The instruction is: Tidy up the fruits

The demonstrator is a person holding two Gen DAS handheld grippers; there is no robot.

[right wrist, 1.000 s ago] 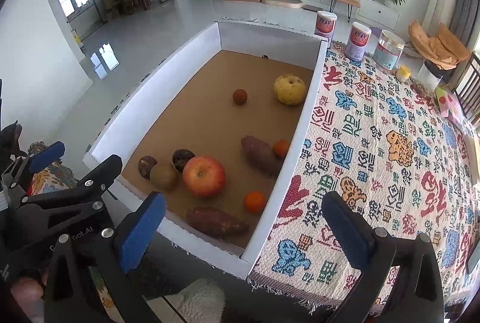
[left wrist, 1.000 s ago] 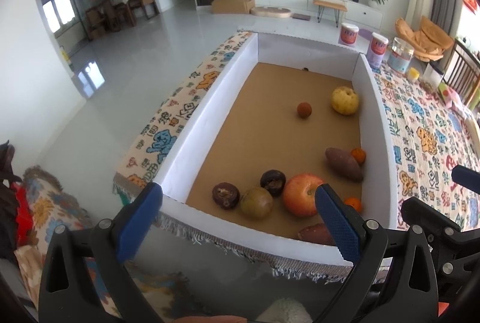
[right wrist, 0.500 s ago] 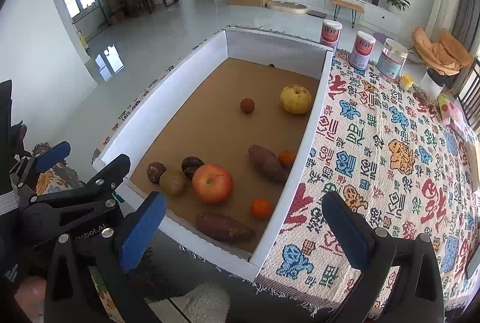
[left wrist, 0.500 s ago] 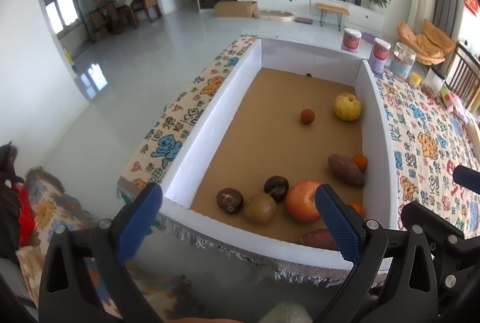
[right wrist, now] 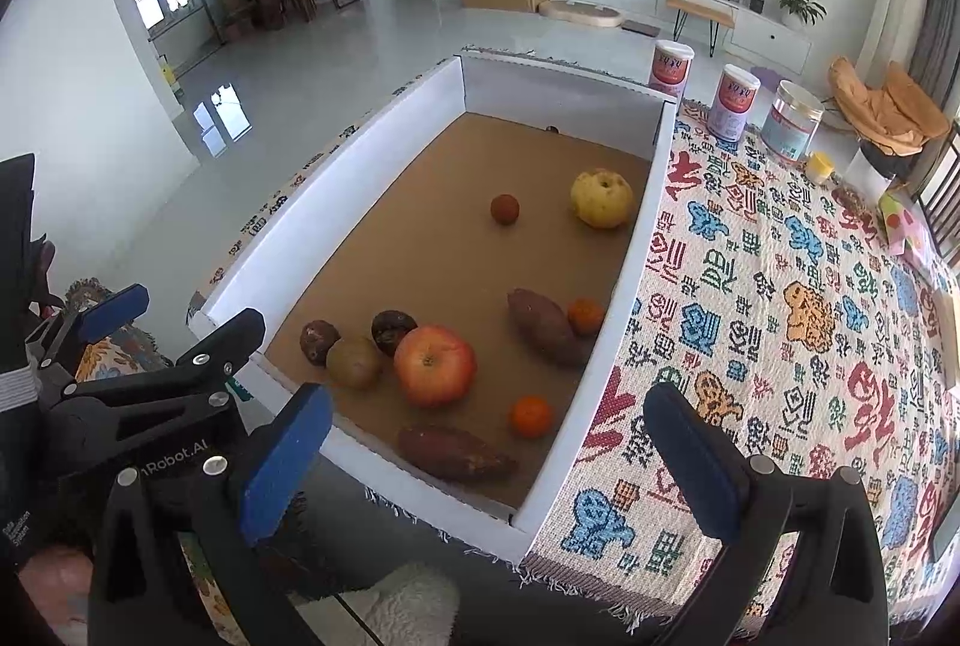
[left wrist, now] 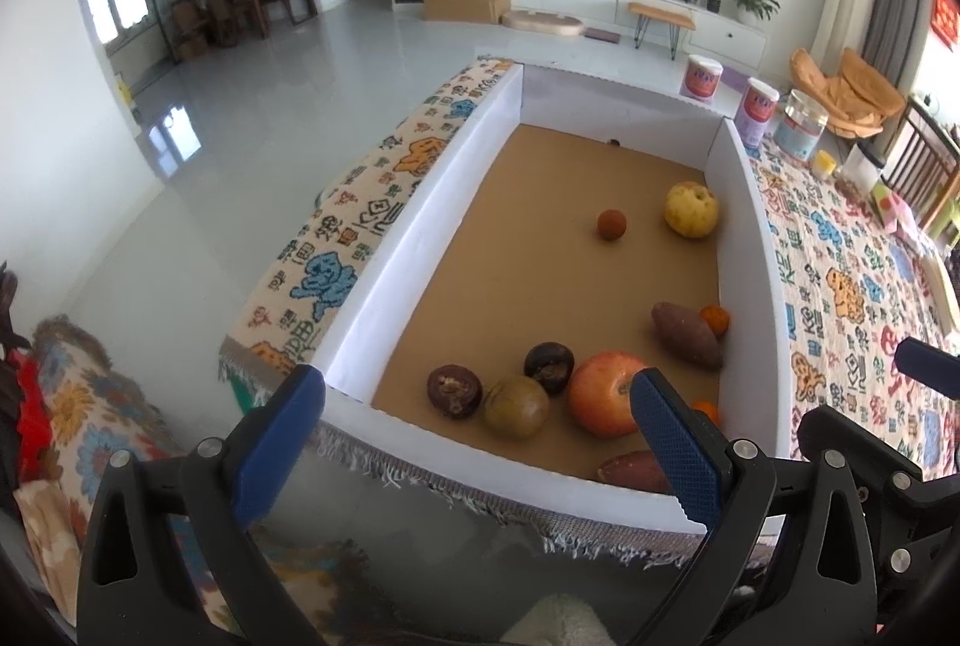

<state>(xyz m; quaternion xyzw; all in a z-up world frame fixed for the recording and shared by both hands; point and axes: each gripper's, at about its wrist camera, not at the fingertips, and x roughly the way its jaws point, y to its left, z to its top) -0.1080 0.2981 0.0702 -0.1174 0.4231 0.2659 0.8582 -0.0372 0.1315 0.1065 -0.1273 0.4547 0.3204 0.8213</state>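
Fruits [right wrist: 434,365] ahead of both spread grippers [right wrist: 480,463].

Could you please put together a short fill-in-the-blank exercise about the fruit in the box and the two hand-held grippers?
1. The large white-walled cardboard box holds ___ small round oranges.
2. The round yellow apple lies near the box's ___ end, away from the cameras.
3. The left hand-held gripper and the right hand-held gripper are both ___ and hold nothing.
4. The big red apple lies beside a round ___ kiwi-like fruit.

Missing words: two; far; open; brown
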